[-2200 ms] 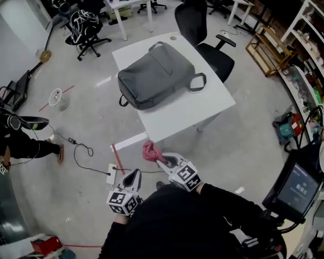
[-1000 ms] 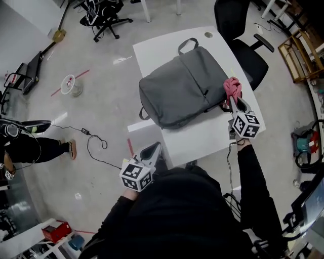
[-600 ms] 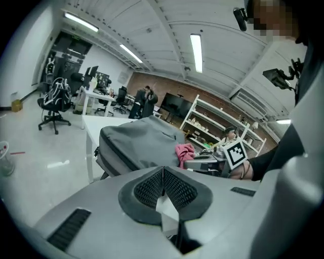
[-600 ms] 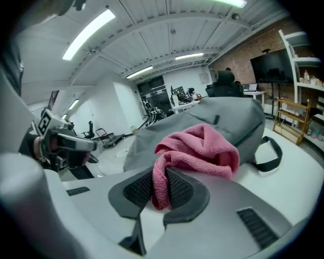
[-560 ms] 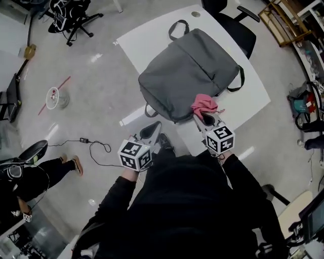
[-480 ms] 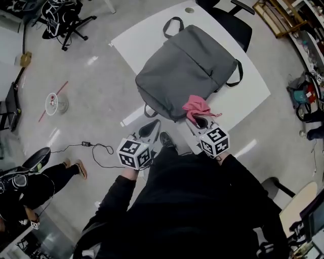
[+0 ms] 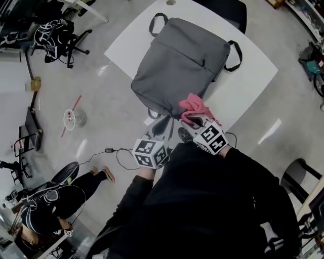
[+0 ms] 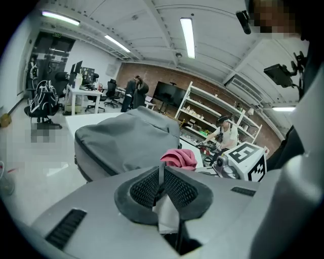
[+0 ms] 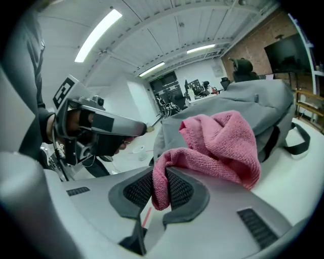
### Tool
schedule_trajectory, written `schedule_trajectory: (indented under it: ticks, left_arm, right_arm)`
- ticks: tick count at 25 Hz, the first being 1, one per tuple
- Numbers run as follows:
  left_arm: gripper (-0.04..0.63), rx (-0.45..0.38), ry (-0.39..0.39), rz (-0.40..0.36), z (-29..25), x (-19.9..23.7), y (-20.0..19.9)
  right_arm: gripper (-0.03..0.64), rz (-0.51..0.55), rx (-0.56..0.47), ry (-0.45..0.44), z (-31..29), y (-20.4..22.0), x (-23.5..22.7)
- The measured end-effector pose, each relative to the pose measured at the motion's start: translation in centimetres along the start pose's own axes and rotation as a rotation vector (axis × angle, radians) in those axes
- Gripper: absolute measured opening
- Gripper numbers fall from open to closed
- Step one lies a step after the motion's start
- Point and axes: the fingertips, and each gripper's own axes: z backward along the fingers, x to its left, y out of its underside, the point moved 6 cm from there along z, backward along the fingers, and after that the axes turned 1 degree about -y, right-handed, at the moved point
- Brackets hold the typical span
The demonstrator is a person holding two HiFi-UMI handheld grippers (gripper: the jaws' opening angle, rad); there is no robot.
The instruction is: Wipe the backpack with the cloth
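Observation:
A grey backpack point(image 7: 179, 63) lies flat on the white table point(image 7: 243, 81), its near end toward me. My right gripper point(image 7: 188, 120) is shut on a pink cloth point(image 7: 195, 107), which bunches up at the backpack's near corner; in the right gripper view the pink cloth point(image 9: 217, 144) hangs out of the right gripper point(image 9: 161, 183) in front of the backpack point(image 9: 253, 101). My left gripper point(image 7: 163, 125) is shut and holds nothing, just short of the backpack's near edge. In the left gripper view the left gripper point(image 8: 162, 177) has its jaws together, with the backpack point(image 8: 121, 144) and cloth point(image 8: 179, 158) ahead.
A black office chair point(image 7: 225, 7) stands at the table's far side. A cable point(image 7: 114, 154) and a small round stand point(image 7: 73, 117) lie on the floor to the left. Another person point(image 7: 45, 207) sits at lower left. Shelves and desks fill the room's back.
The right gripper carried the pink cloth from the backpack's right side to its near corner. The left gripper came forward to the table's near edge. The view shifted closer over the table.

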Motion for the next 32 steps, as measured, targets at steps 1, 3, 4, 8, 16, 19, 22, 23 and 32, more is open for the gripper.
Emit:
schedule_trajectory:
  ticks: [1,3,4,8,16,19,22,23,32]
  left_arm:
    - [0.021,0.007,0.000,-0.003,-0.6,-0.7,0.1]
    - [0.021,0.016,-0.006,0.005,-1.6,-1.9,0.2]
    - [0.020,0.020,-0.009,0.008,-2.0,-2.3,0.2]
    - [0.020,0.033,-0.023,0.000,-3.2,-3.5,-0.4]
    - [0.020,0.051,-0.067,0.013,-4.4,-5.1,-0.5]
    - [0.020,0.053,-0.081,0.009,-4.9,-5.6,-0.4]
    - [0.020,0.057,-0.104,0.018,-4.9,-5.4,-0.3]
    - [0.020,0.058,-0.112,0.025,-4.9,-5.3,-0.2]
    - [0.020,0.046,-0.234,0.035,-5.3,-2.5,-1.1]
  right_arm:
    - [0.061,0.002,-0.011,0.034,0.7,0.2,-1.0]
    - [0.061,0.015,-0.037,0.110,2.4,0.6,-3.0]
    - [0.061,0.019,-0.049,0.153,3.3,0.9,-3.9]
    - [0.170,-0.023,-0.037,0.289,5.7,2.6,-8.4]
    - [0.369,-0.014,0.136,0.331,5.1,3.8,-16.1]
    - [0.370,0.089,0.212,0.302,3.2,3.6,-17.0]
    - [0.287,0.197,0.241,0.303,1.8,3.1,-16.9]
    - [0.164,0.242,0.246,0.306,1.5,3.0,-16.7]
    - [0.109,0.269,0.169,-0.113,2.0,4.1,-7.1]
